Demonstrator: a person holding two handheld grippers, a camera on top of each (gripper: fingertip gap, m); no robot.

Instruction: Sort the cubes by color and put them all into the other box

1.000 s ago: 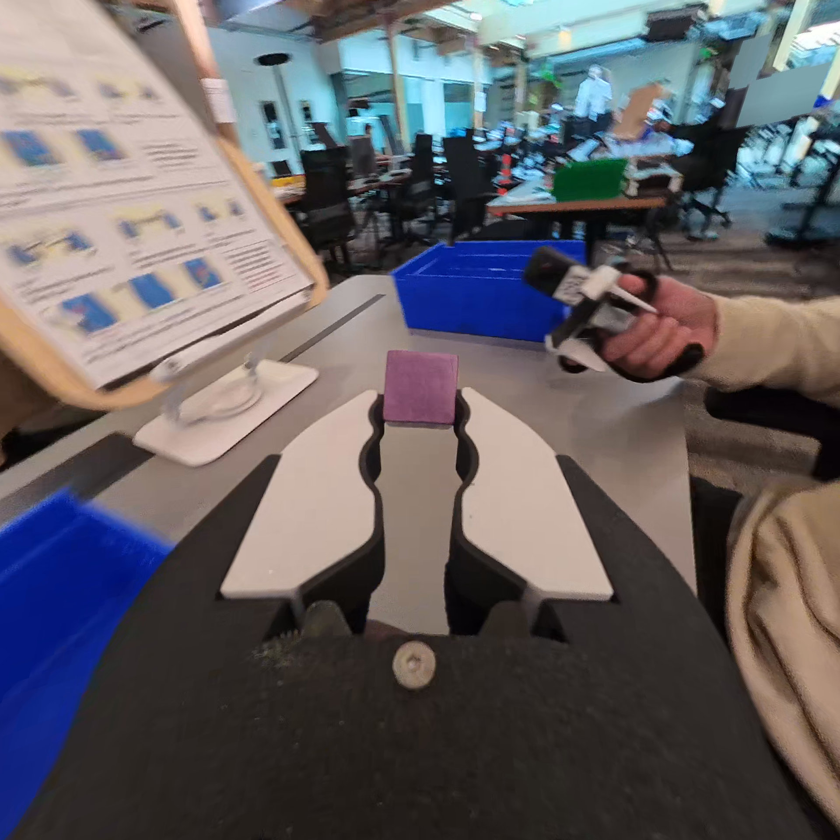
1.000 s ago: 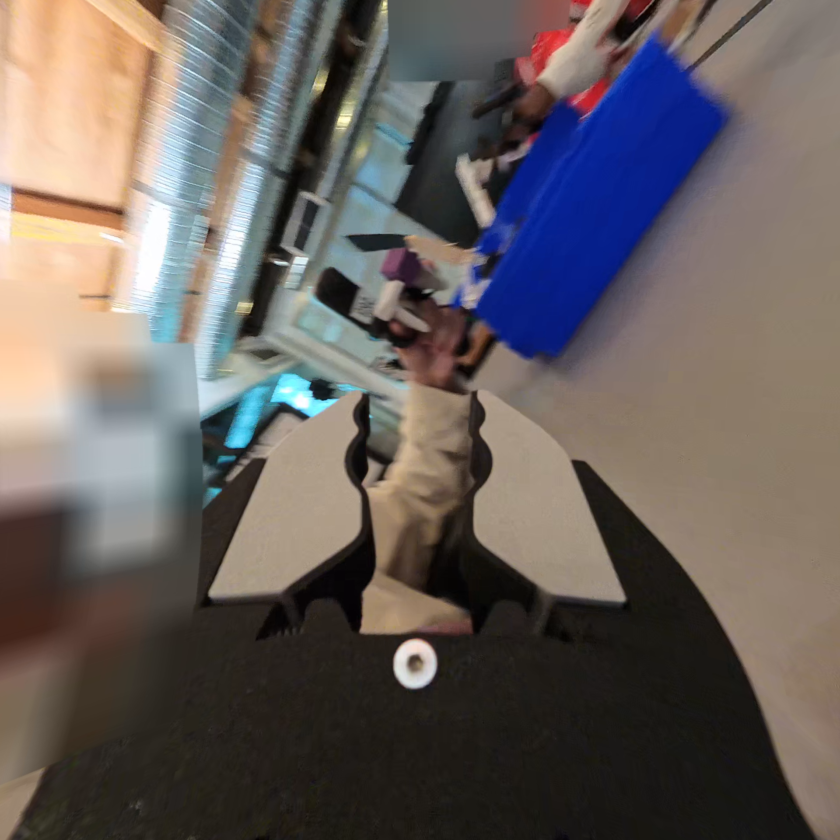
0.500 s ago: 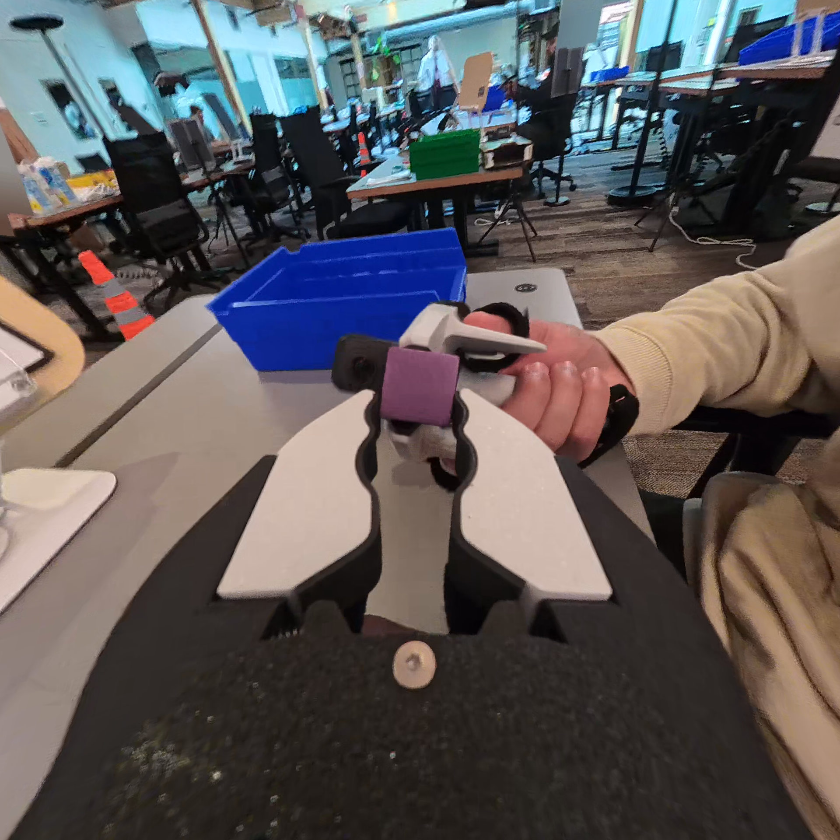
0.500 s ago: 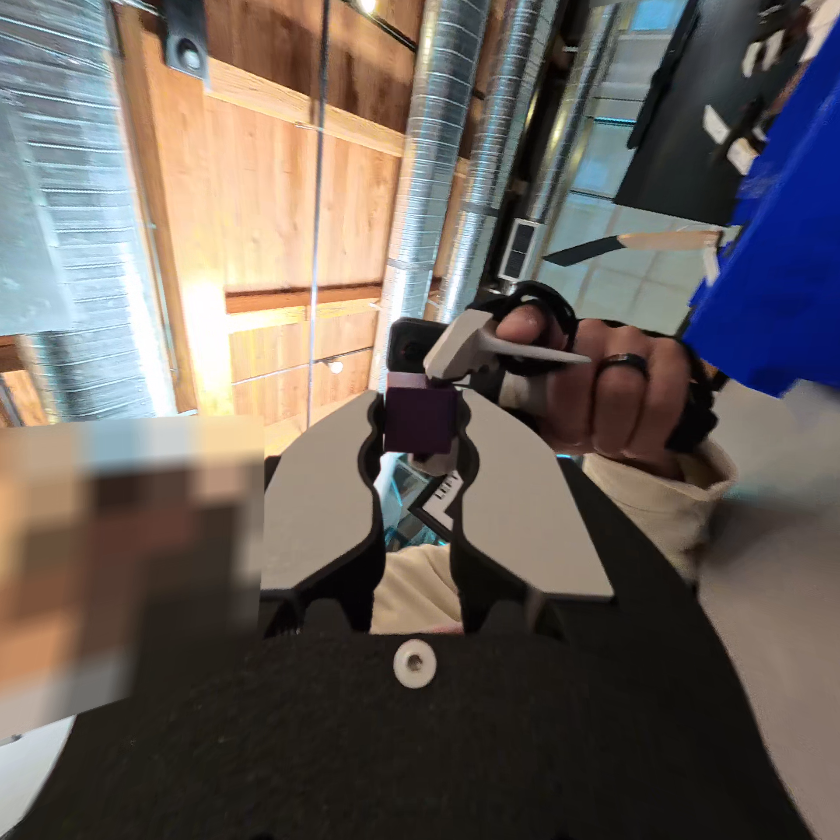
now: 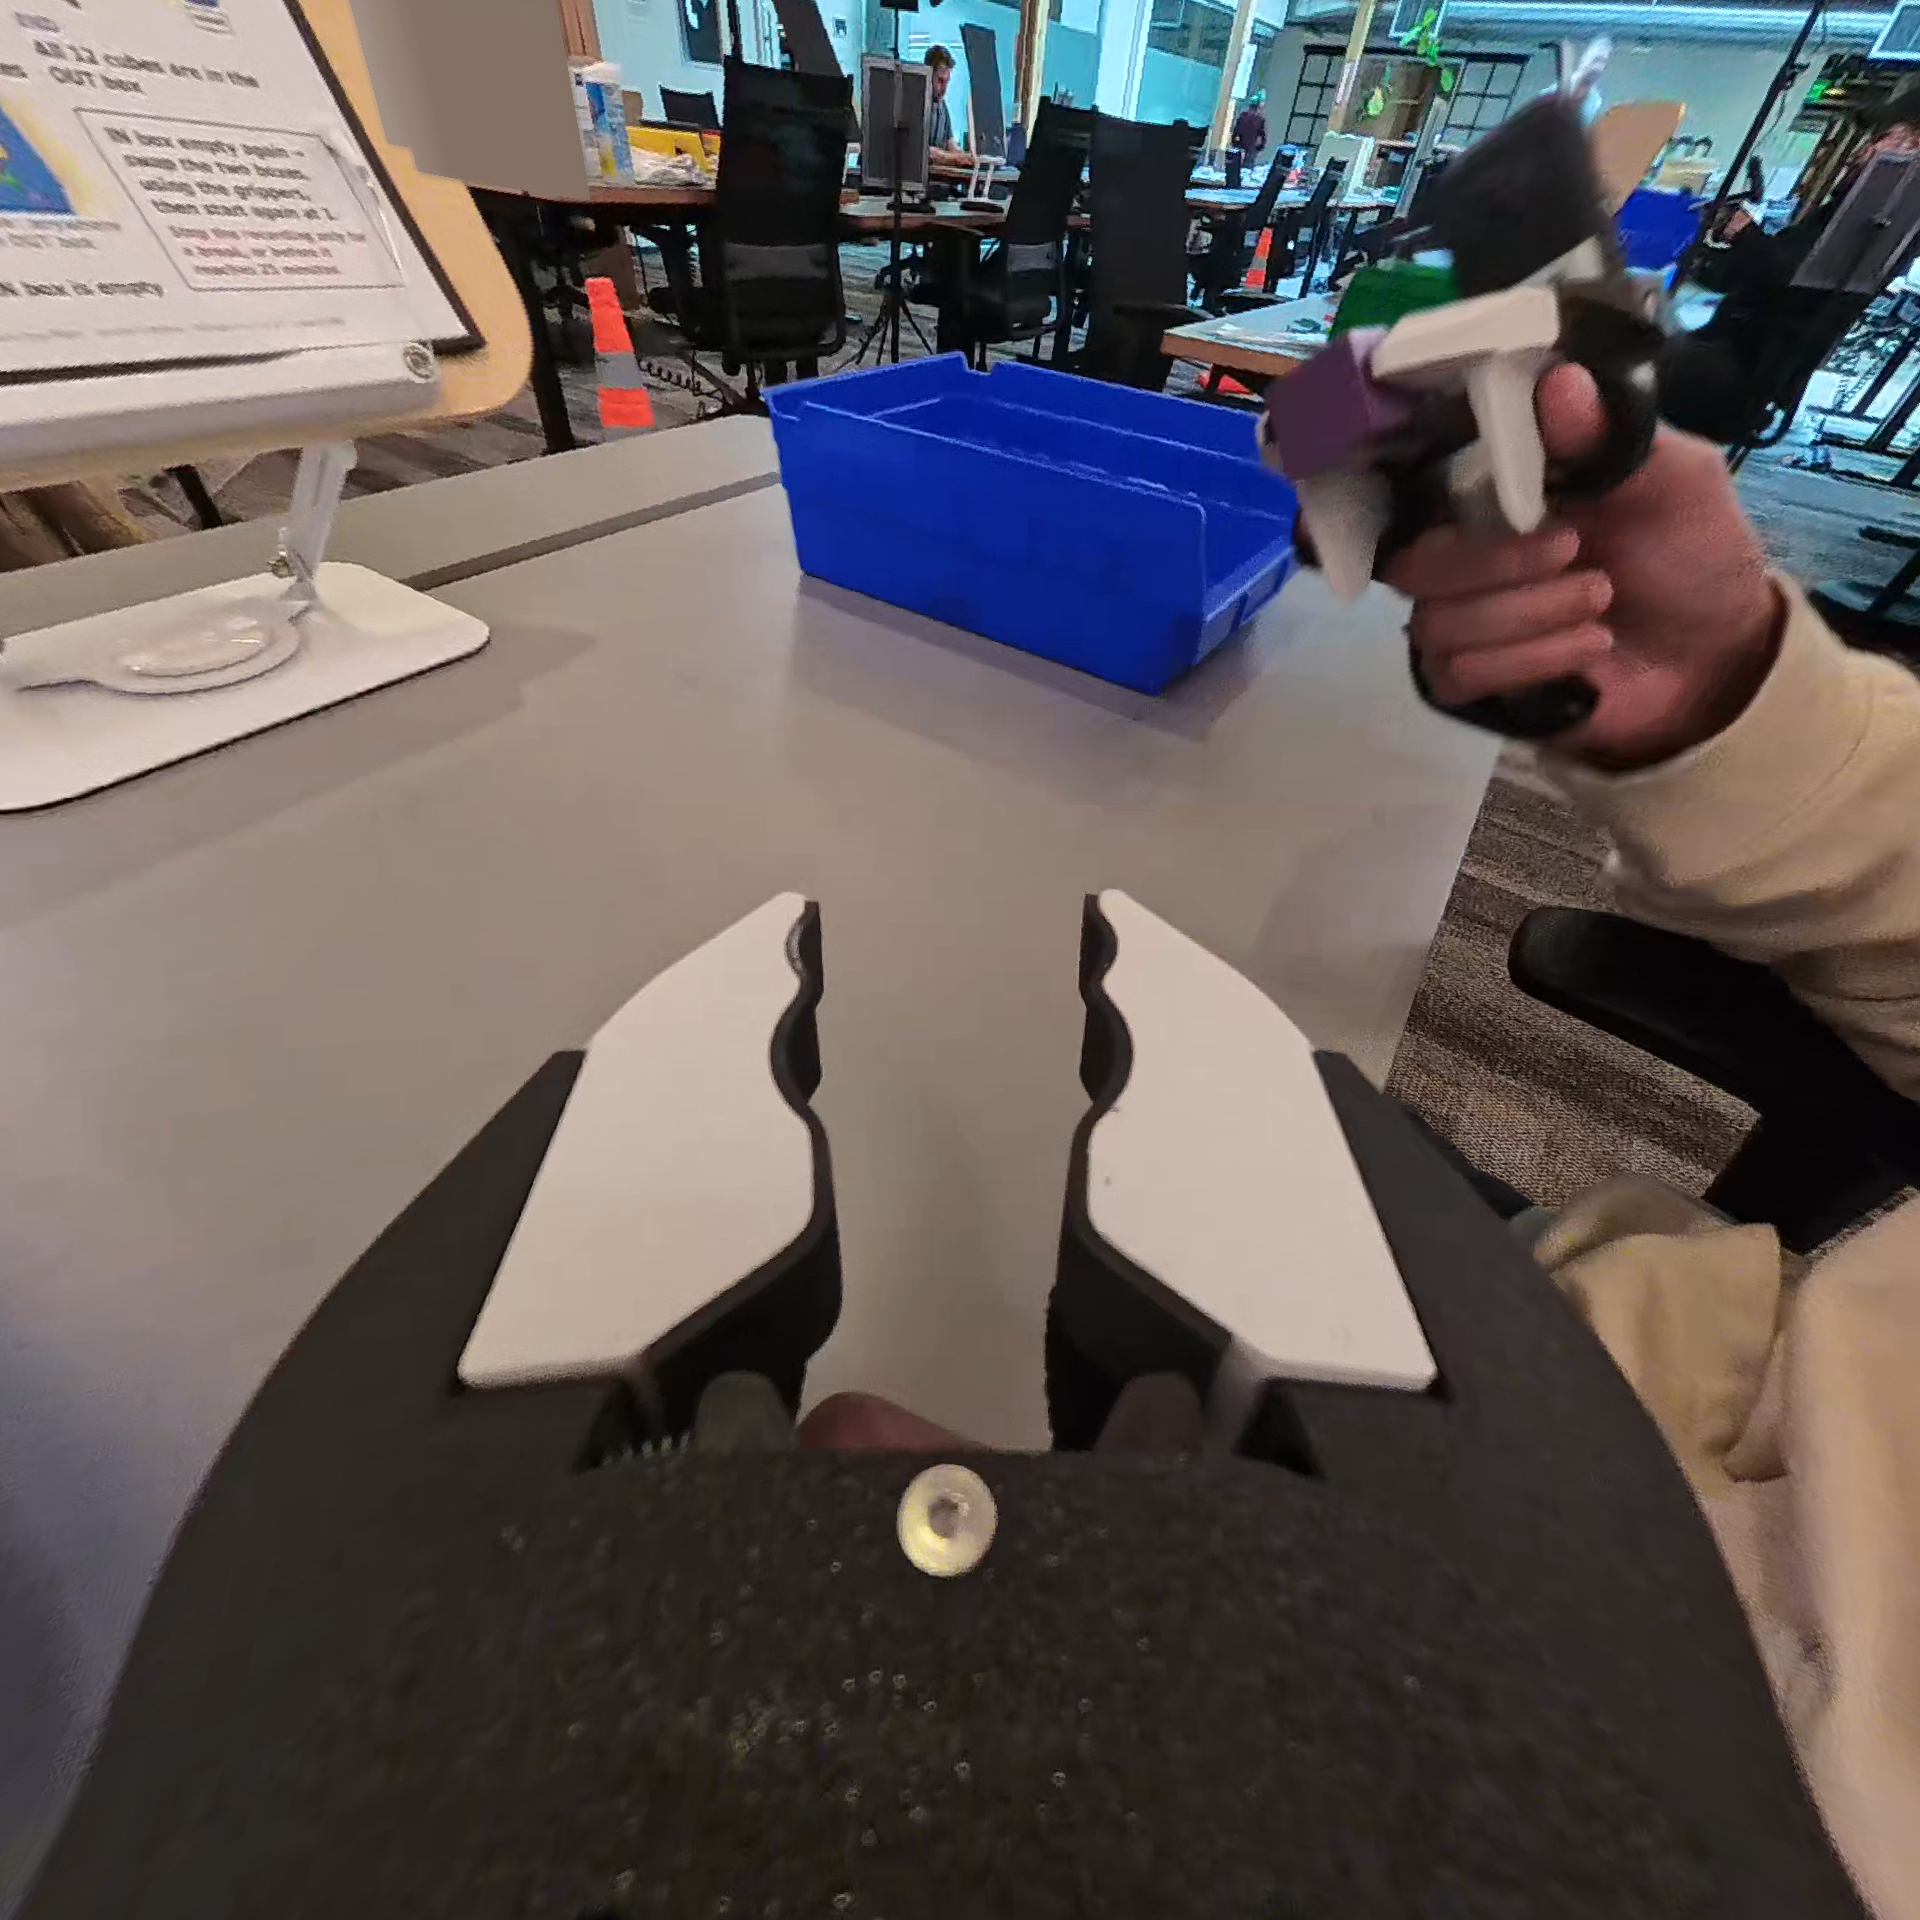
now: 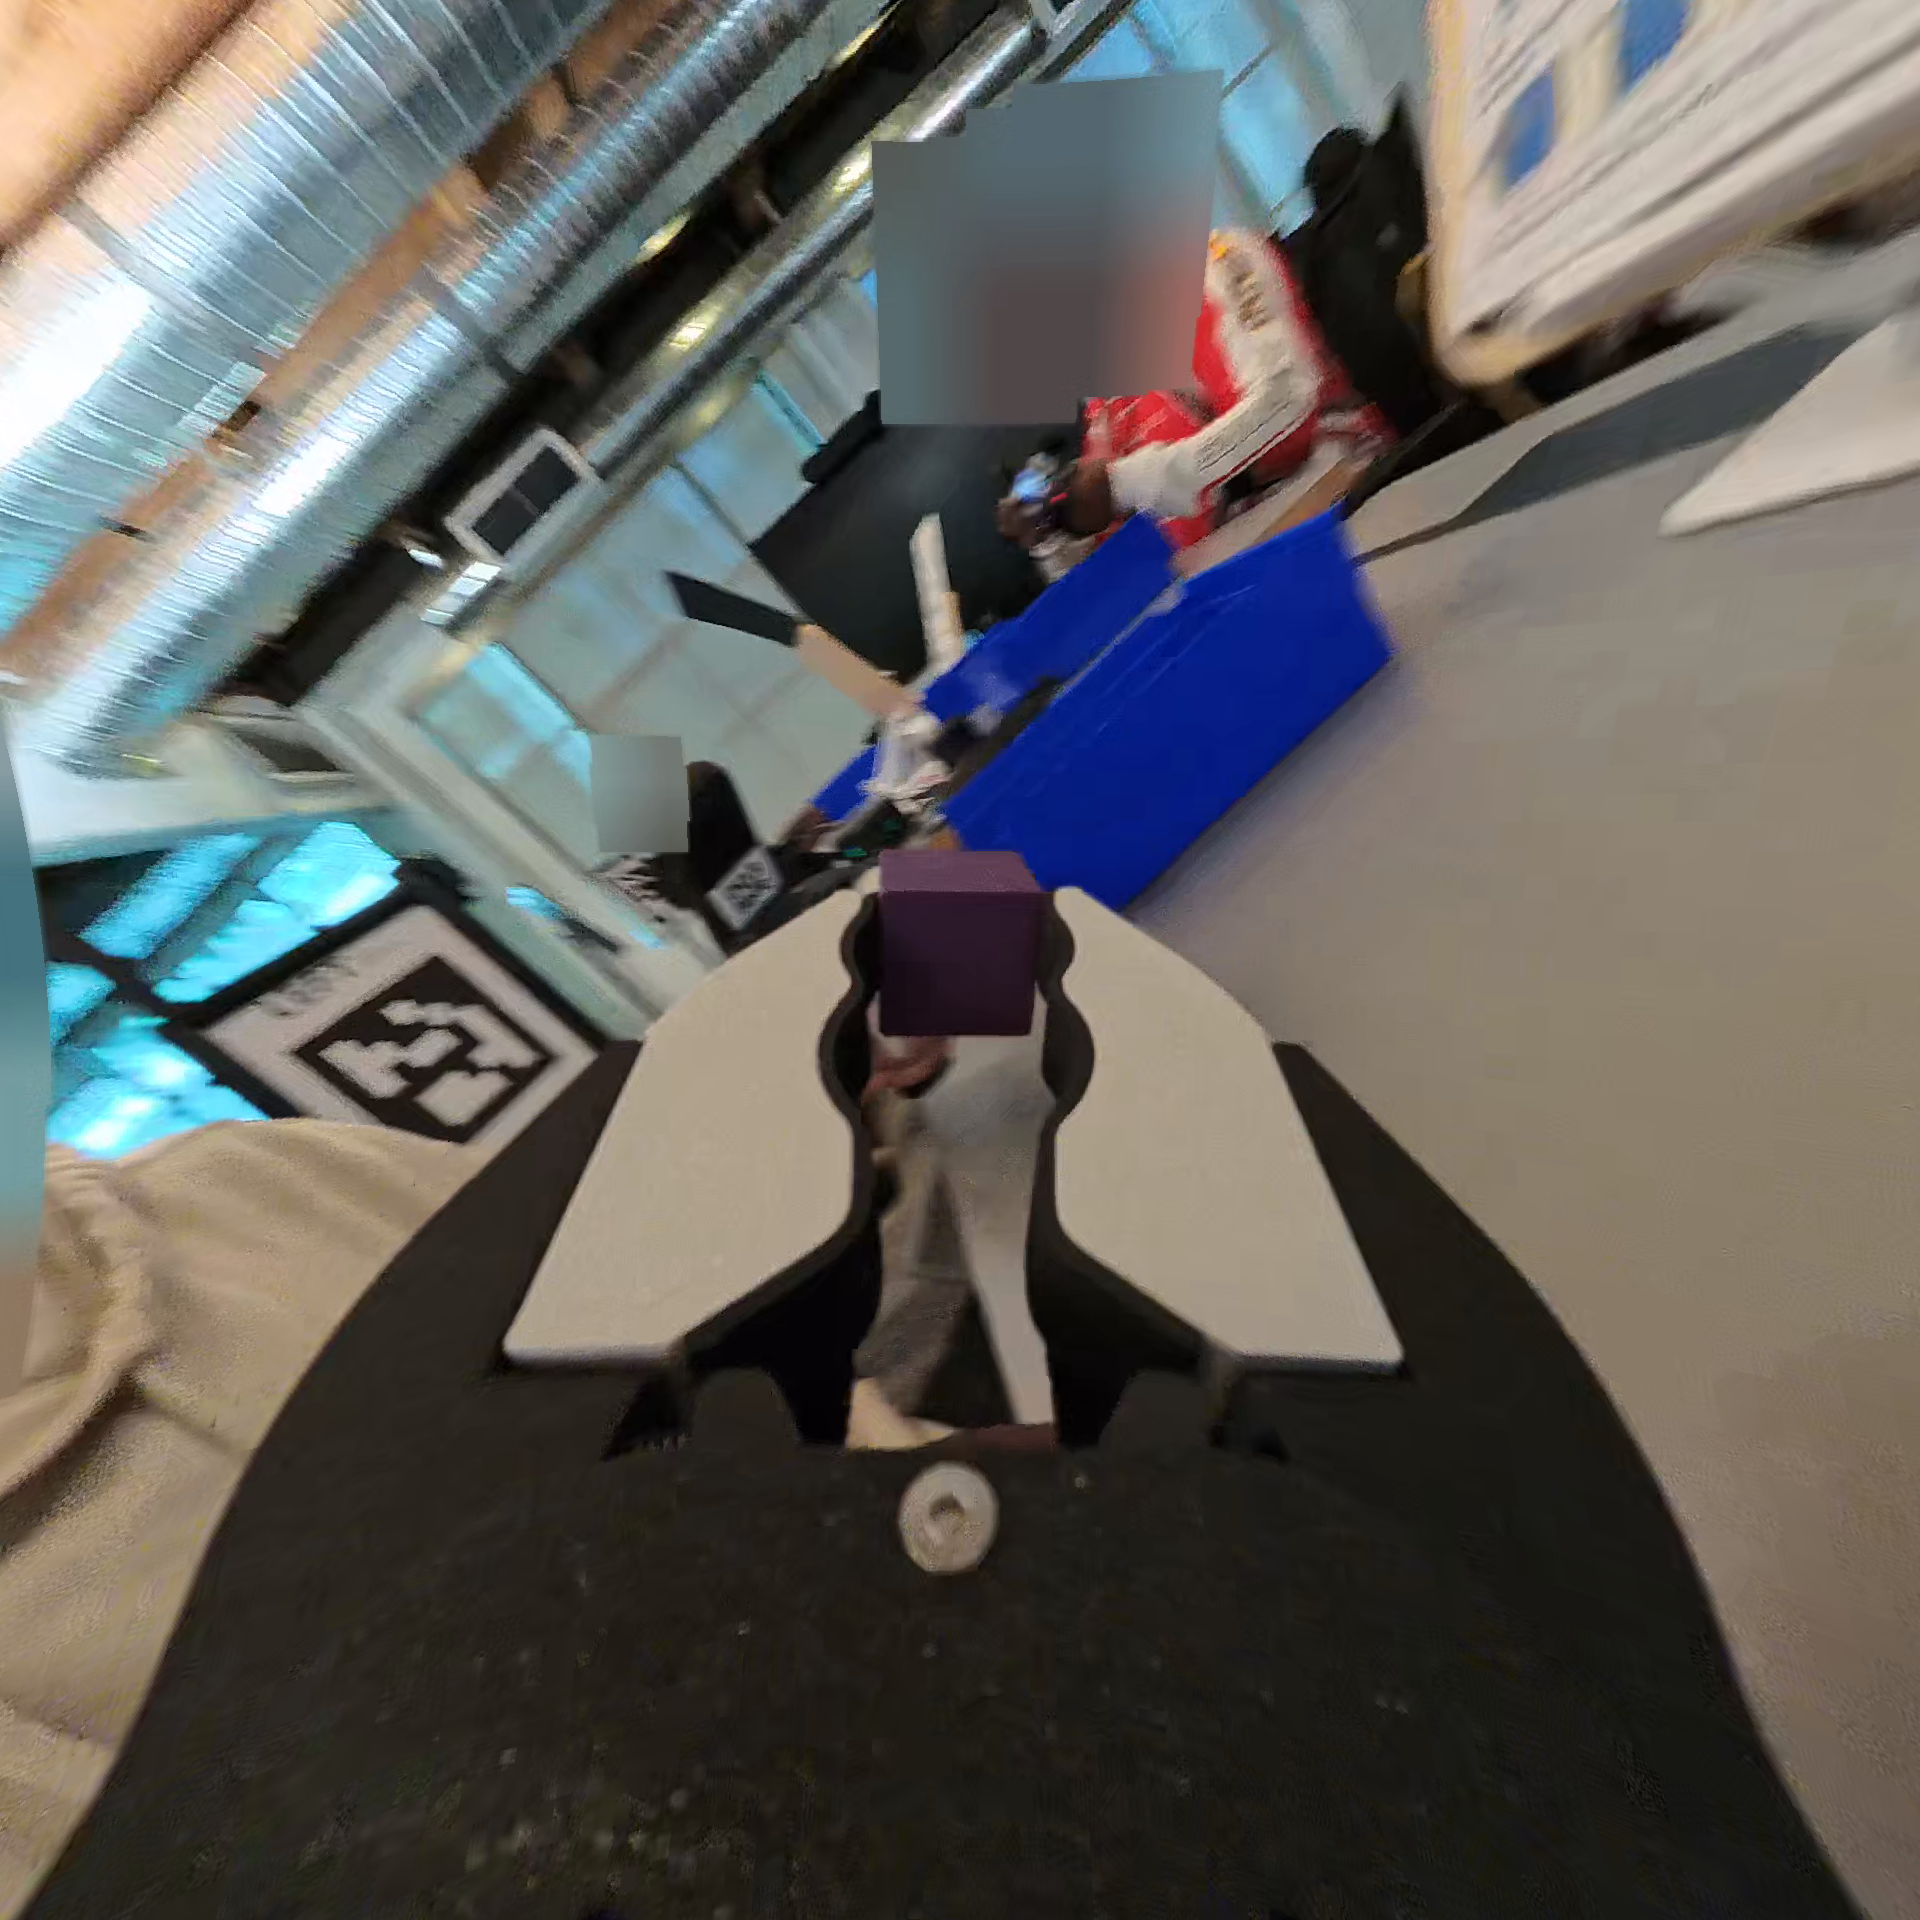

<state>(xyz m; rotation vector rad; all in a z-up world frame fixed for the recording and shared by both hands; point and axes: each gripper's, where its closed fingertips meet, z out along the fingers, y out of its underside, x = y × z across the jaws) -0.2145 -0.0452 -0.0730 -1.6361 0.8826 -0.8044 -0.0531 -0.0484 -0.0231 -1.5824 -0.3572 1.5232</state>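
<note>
One purple cube [image 6: 958, 951] in raised right gripper [image 6: 958, 935] jaws; left gripper [image 5: 948, 925] jaws apart, empty.

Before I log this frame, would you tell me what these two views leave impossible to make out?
- Blue box contents: left wrist view, its front wall hides the floor, so any cubes inside go unseen.
- Other box: right wrist view, blurred and side-on; interior hidden.
- Purple cube: right gripper fingers cover its sides; motion-blurred in the left wrist view.
- Instruction sheet: cut off by the left wrist view's edge.
- Left gripper: open, holding nothing.
</note>
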